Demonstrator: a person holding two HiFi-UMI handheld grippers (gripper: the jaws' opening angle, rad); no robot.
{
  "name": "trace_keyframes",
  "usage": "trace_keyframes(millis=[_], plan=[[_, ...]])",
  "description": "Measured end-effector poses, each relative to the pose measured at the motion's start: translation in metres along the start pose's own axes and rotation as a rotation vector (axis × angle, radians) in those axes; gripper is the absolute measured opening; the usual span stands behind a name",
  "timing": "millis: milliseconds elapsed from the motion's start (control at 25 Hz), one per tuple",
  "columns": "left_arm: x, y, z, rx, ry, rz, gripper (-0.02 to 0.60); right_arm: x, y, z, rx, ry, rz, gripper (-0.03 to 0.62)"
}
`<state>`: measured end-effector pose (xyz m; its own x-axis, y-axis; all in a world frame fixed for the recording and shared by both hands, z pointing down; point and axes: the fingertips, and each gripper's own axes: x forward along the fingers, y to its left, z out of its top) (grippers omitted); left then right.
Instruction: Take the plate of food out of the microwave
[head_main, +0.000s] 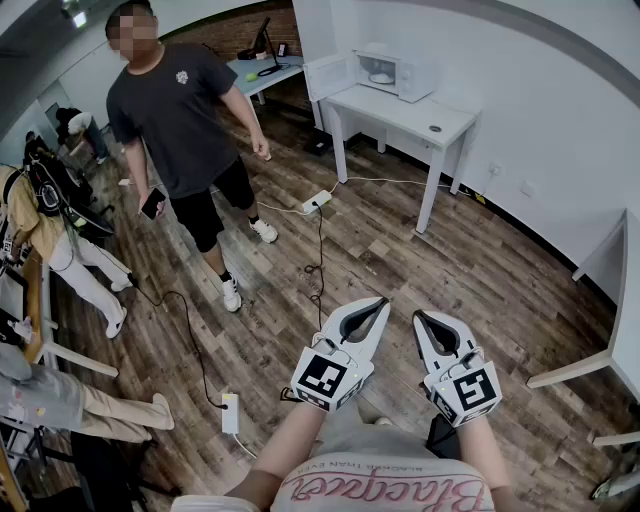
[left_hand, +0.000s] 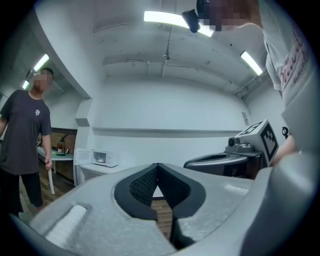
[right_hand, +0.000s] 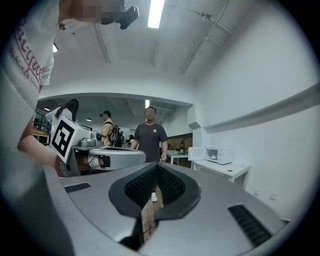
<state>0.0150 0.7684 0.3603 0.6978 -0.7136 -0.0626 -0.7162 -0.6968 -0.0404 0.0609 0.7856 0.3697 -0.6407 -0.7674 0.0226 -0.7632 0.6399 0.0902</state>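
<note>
A white microwave (head_main: 398, 72) stands far off on a white table (head_main: 420, 118) by the wall, its door (head_main: 327, 75) swung open to the left. Inside it a pale plate (head_main: 381, 77) shows dimly; the food on it is too small to make out. My left gripper (head_main: 384, 301) and right gripper (head_main: 418, 316) are side by side close to my body, held level, both shut with nothing between the pads. The microwave (left_hand: 102, 158) is small in the left gripper view, beyond the left gripper (left_hand: 158, 165). It appears again as the microwave (right_hand: 218, 155) past the right gripper (right_hand: 157, 166).
A person in a dark T-shirt (head_main: 180, 120) stands on the wooden floor at the left. A power strip (head_main: 316, 201) and its cables lie between me and the table. Seated people and chairs crowd the left edge. Another white table edge (head_main: 622, 330) is at the right.
</note>
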Motion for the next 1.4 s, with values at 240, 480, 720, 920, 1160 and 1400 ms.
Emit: trace_keyframes(millis=[240,480,720,920,1160,1400], plan=[[0.013,-0.019,0.018,0.077,-0.032,-0.005,0.005,-0.011,-0.006,0.016,-0.043,-0.043,-0.007,0.006],[0.016,-0.036,0.025,0.109,-0.054,-0.015,0.005,-0.025,-0.008,0.020,-0.048,-0.062,-0.027,0.006],[0.016,-0.037,0.024,0.106,-0.059,0.013,0.005,-0.026,-0.007,0.018,-0.047,-0.062,0.005,0.006],[0.020,-0.013,0.020,0.075,-0.061,0.039,0.005,-0.007,-0.010,0.018,-0.014,-0.072,0.010,0.006],[0.036,0.020,0.020,0.097,-0.054,0.041,0.005,0.025,-0.026,0.018,-0.008,-0.060,0.006,0.006],[0.054,0.054,0.016,0.081,-0.038,-0.007,0.005,0.065,-0.037,0.018,0.005,-0.054,0.000,0.006]])
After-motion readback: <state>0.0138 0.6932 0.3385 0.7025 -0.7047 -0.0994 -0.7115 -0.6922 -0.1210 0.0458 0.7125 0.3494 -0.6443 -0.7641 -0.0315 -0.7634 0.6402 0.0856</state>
